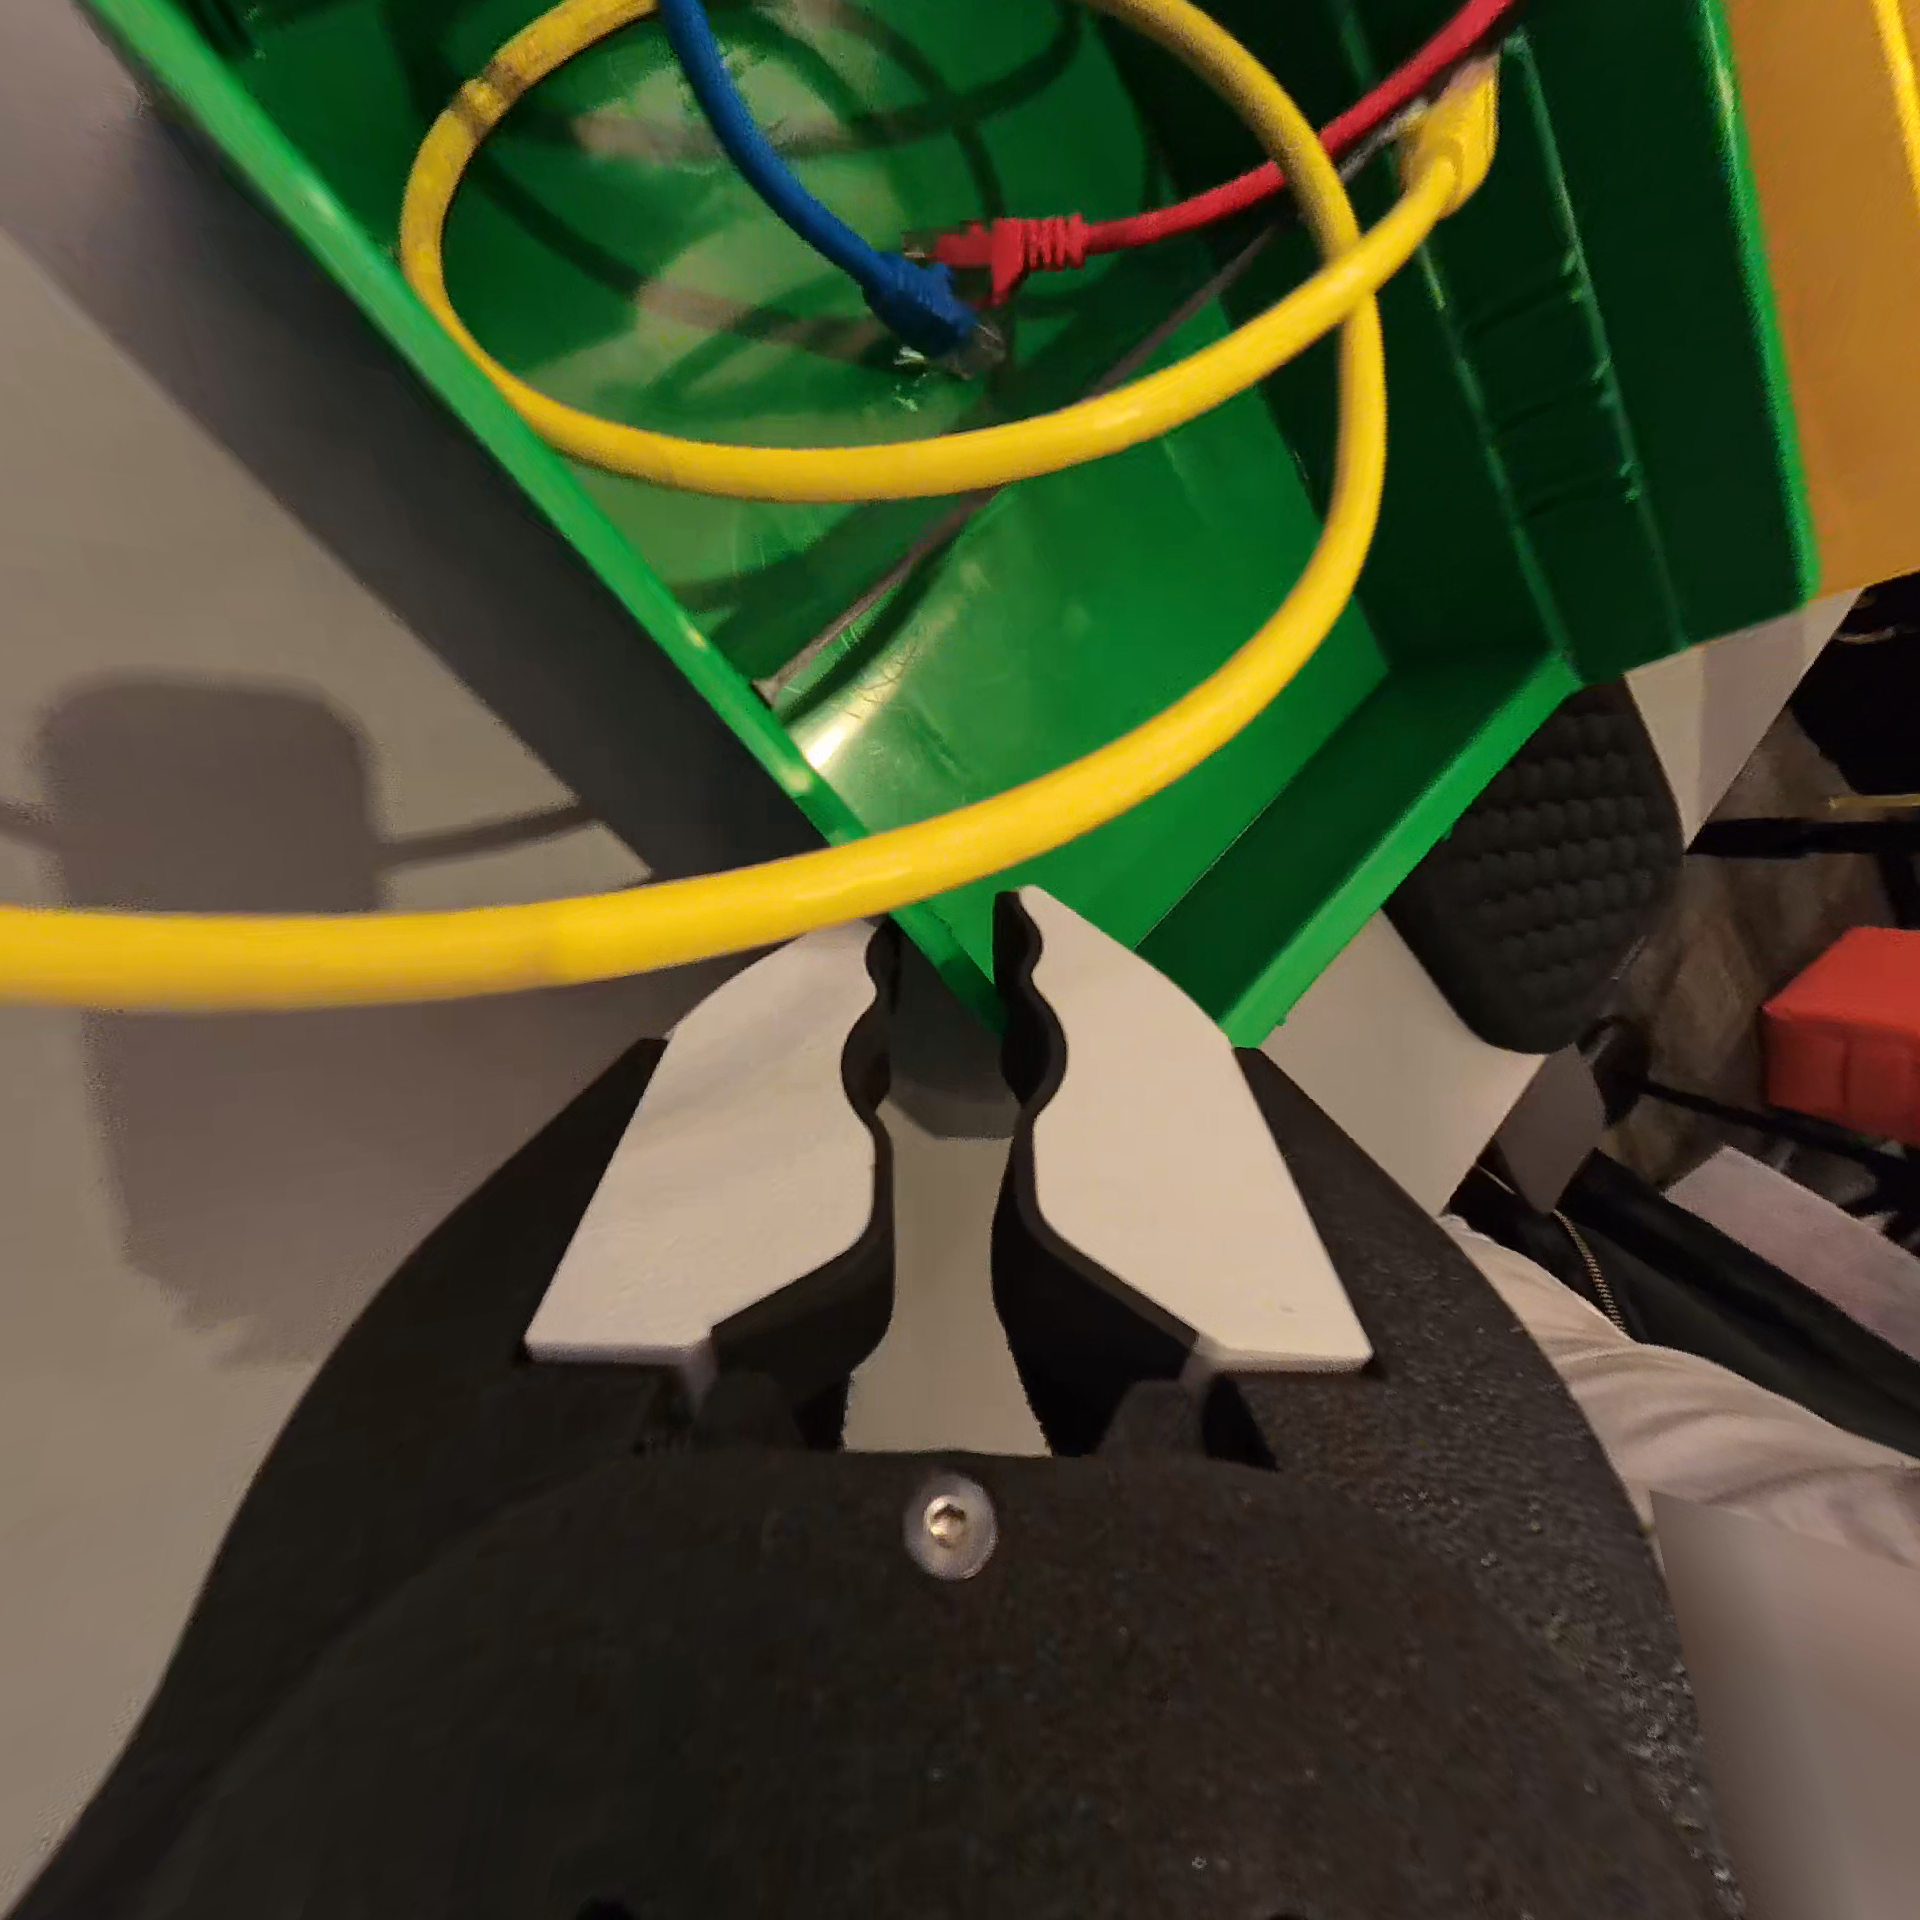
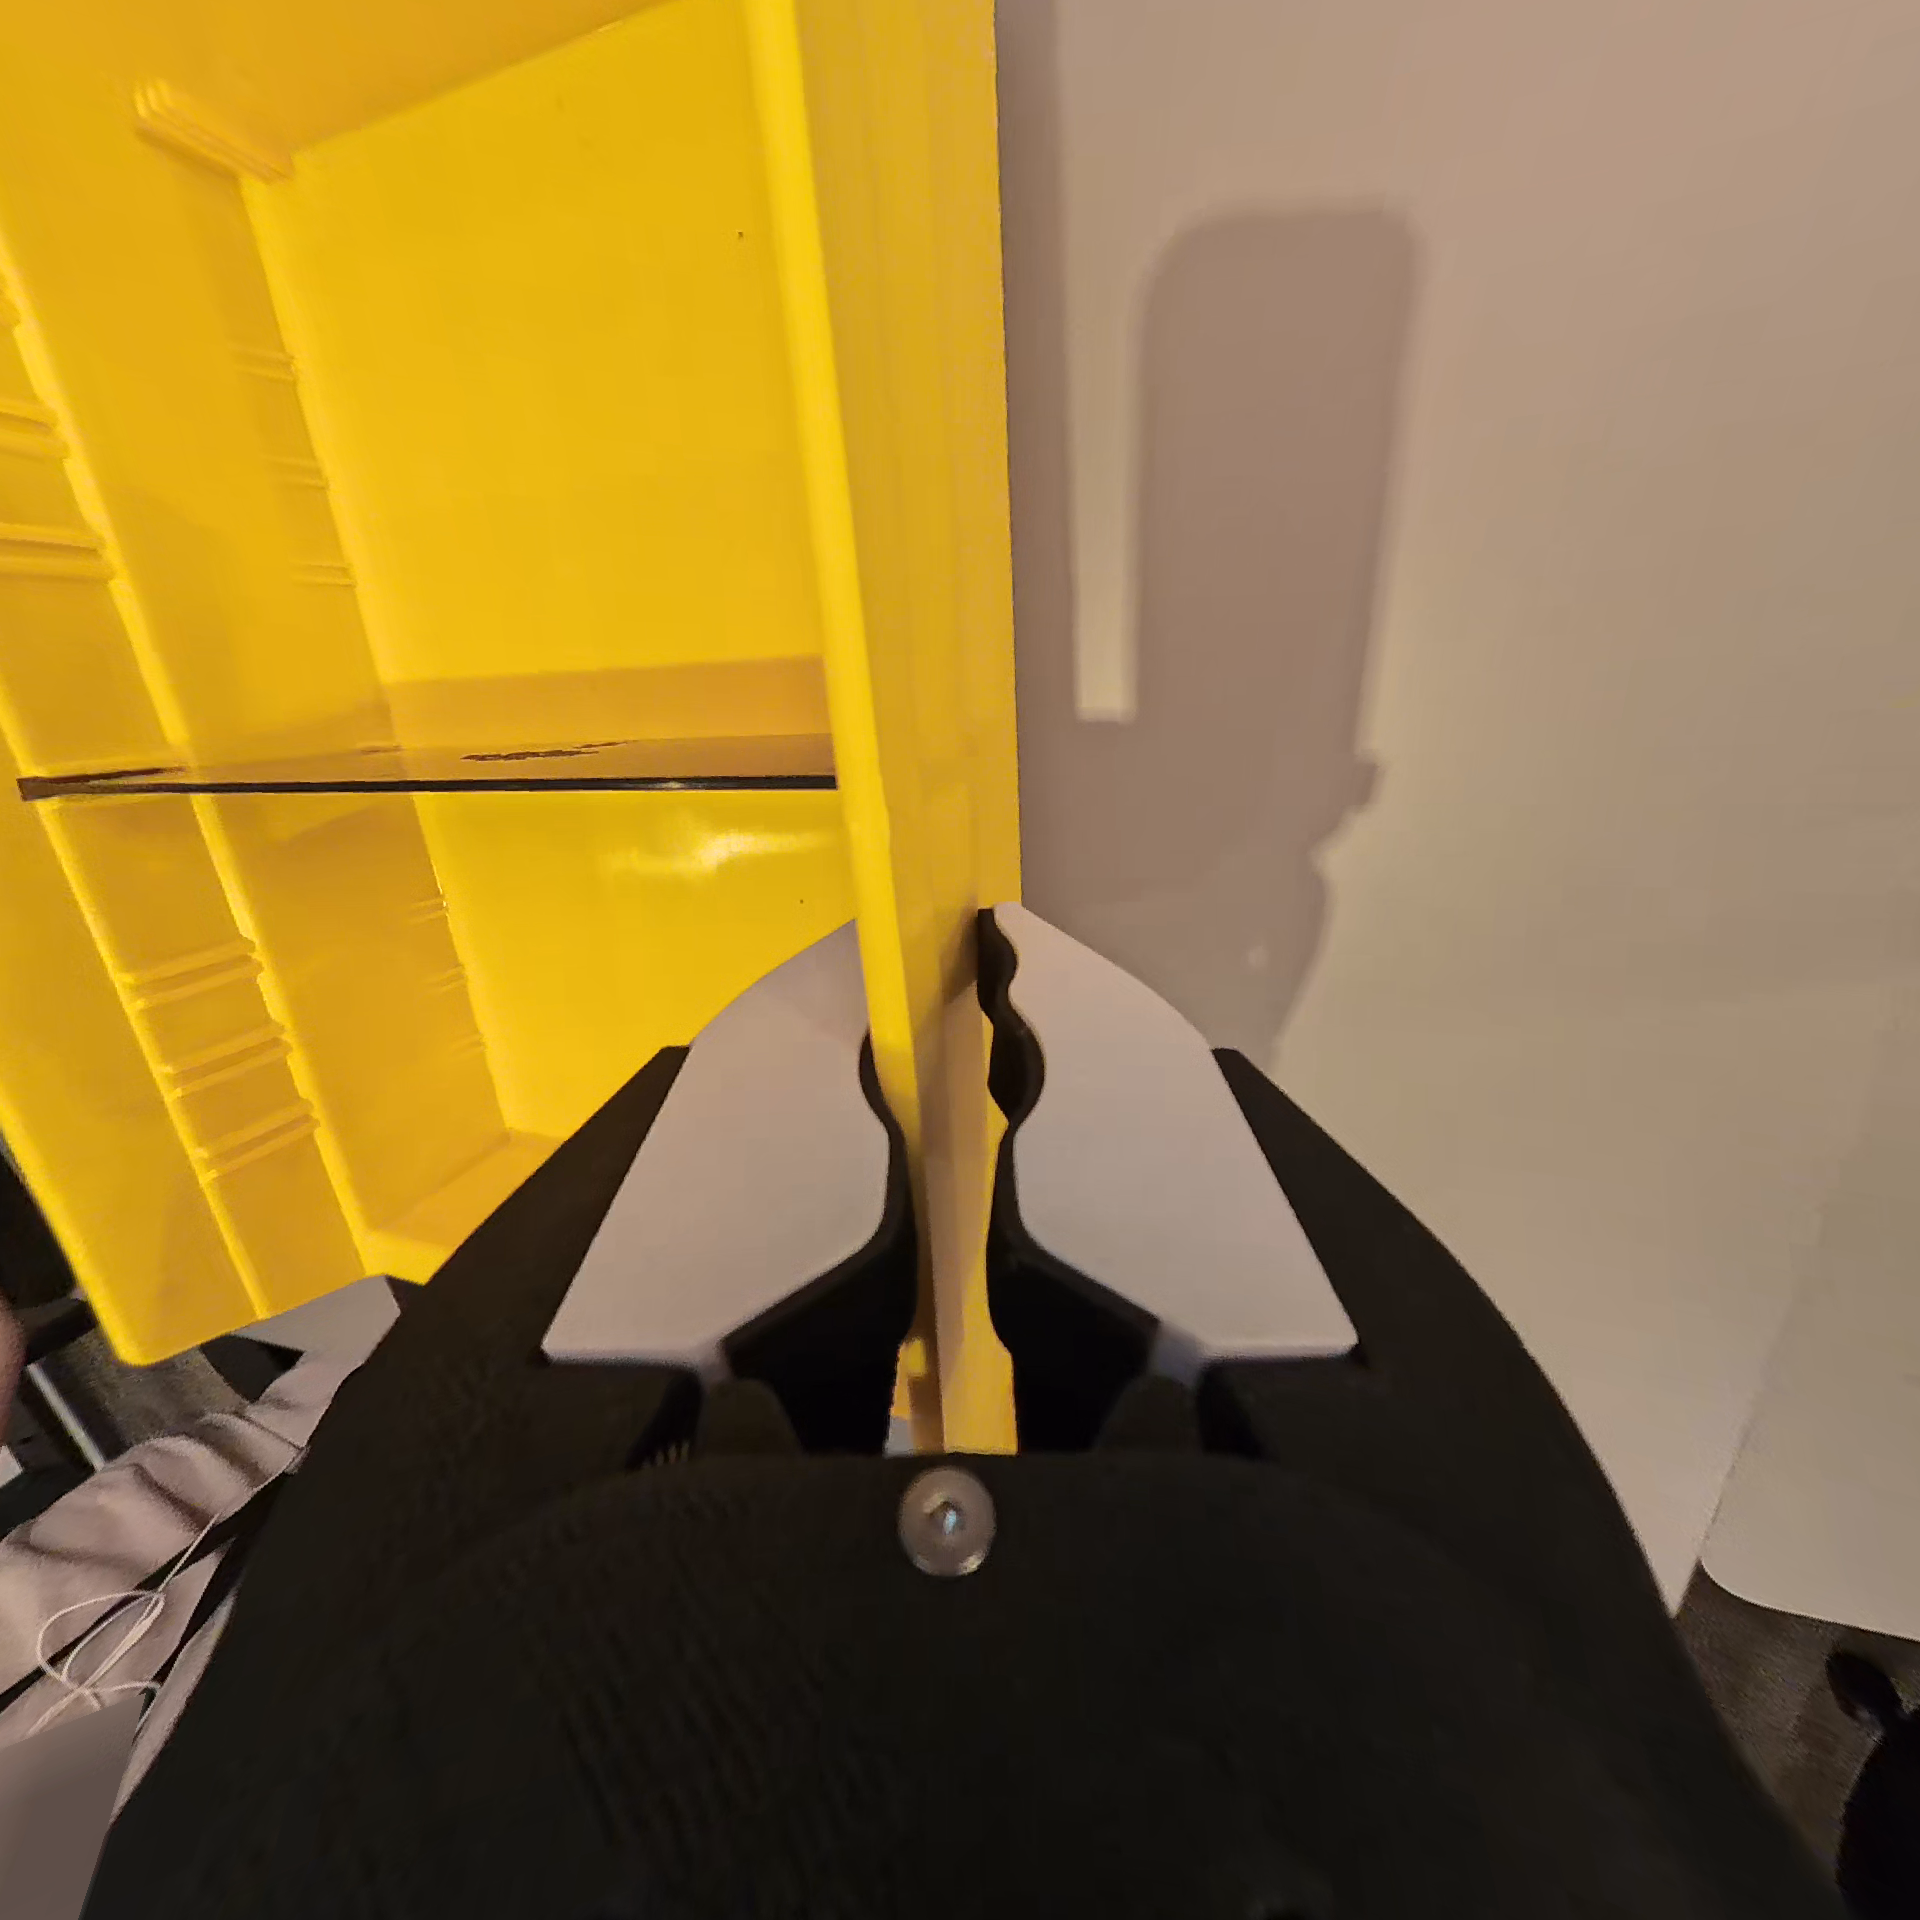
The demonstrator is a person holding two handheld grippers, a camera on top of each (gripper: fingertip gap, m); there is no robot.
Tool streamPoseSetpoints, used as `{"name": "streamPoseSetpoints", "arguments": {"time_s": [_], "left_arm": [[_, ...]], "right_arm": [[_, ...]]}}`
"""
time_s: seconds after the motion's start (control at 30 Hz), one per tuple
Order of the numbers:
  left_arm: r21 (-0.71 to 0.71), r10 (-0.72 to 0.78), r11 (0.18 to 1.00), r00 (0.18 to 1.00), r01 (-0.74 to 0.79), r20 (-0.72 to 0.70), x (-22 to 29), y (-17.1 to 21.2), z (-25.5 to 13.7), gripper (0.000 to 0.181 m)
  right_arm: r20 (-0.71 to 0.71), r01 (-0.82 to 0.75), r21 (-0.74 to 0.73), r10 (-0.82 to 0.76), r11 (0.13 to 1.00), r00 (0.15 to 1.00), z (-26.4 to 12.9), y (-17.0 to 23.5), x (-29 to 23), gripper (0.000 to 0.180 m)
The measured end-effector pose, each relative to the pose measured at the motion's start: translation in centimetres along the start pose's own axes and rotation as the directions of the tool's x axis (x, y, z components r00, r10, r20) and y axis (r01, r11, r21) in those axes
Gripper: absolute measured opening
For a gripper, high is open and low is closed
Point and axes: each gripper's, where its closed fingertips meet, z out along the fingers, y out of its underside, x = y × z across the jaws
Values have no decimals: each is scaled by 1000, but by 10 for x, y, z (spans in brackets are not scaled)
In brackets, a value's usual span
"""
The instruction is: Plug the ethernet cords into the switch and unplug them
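A green bin holds a looped yellow ethernet cord, a blue cord and a red cord, with the blue and red plugs lying loose on its floor. The yellow cord runs out over the bin's rim to the left, across my left fingertip. My left gripper is shut on the green bin's near corner wall. My right gripper is shut on the right side wall of an empty yellow bin, which also shows in the left wrist view. No switch is in view.
Both bins sit on a white table. A thin black divider crosses the yellow bin. Off the table's edge are a black textured object, a red box and pale cloth. Across from one pair of fingers to the other is roughly 40 cm. The left tips stand about 25 cm off the black textured object.
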Motion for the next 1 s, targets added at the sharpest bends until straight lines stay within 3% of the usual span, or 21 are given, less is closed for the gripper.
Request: {"name": "streamPoseSetpoints", "arguments": {"time_s": [0.3, 0.47, 0.77, 1.0], "left_arm": [[43, -177, 984, 983, 175, 44, -87, 27, -53, 8], [103, -287, 955, 954, 277, 92, -142, 63, -94, 8], [310, -564, 792, 825, 526, 43, -217, 137, -159, 12], [358, -666, 698, 746, 620, 8, -233, 179, -184, 11]], "right_arm": [[14, -11, 1, 11, 1000, 1000, 11, -4, -13, 11], [43, -37, 10, 36, 999, 998, 21, -9, -19, 11], [73, -60, 30, 58, 998, 996, 39, -21, -38, 12], [78, -83, 56, 79, 995, 994, 45, -25, -55, 12]]}}
